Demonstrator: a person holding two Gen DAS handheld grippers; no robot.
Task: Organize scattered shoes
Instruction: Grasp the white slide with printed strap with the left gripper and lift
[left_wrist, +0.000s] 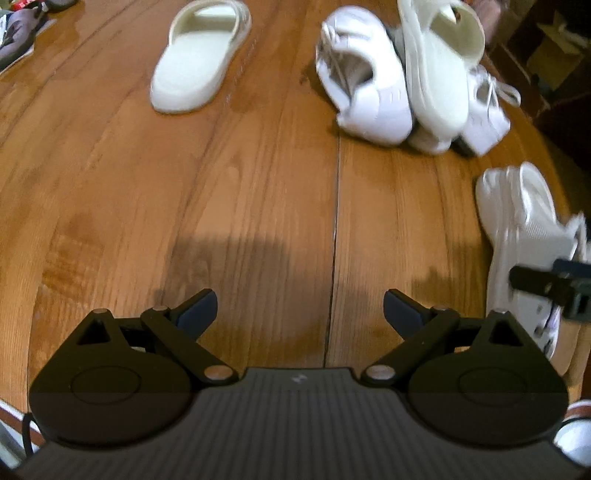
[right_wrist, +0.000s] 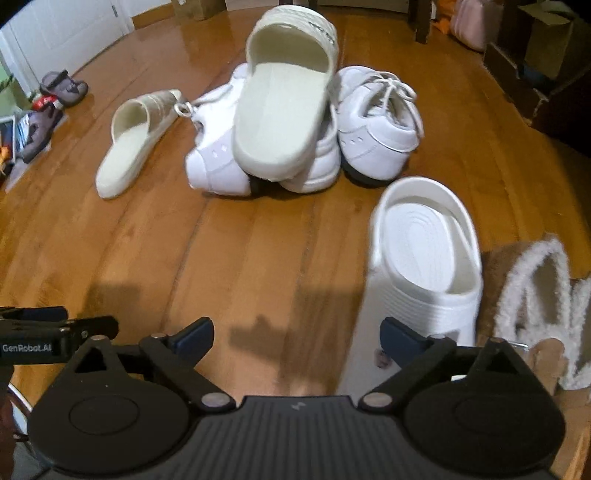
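Note:
Shoes lie scattered on a wooden floor. A cream slide (left_wrist: 201, 55) (right_wrist: 138, 140) lies alone at the left. Its mate (left_wrist: 439, 66) (right_wrist: 284, 99) rests on top of a heap of white sneakers (left_wrist: 364, 77) (right_wrist: 218, 162), with another white sneaker (right_wrist: 373, 125) beside them. A white clog (right_wrist: 424, 251) (left_wrist: 524, 236) lies nearer, at the right. My left gripper (left_wrist: 300, 314) is open and empty above bare floor. My right gripper (right_wrist: 297, 338) is open and empty, its right finger close to the clog's heel.
A tan fleece-lined slipper (right_wrist: 535, 306) lies right of the clog. Small grey sandals (right_wrist: 62, 86) and clutter sit at the far left by a white door. Dark furniture and cardboard boxes (right_wrist: 554, 48) stand at the far right.

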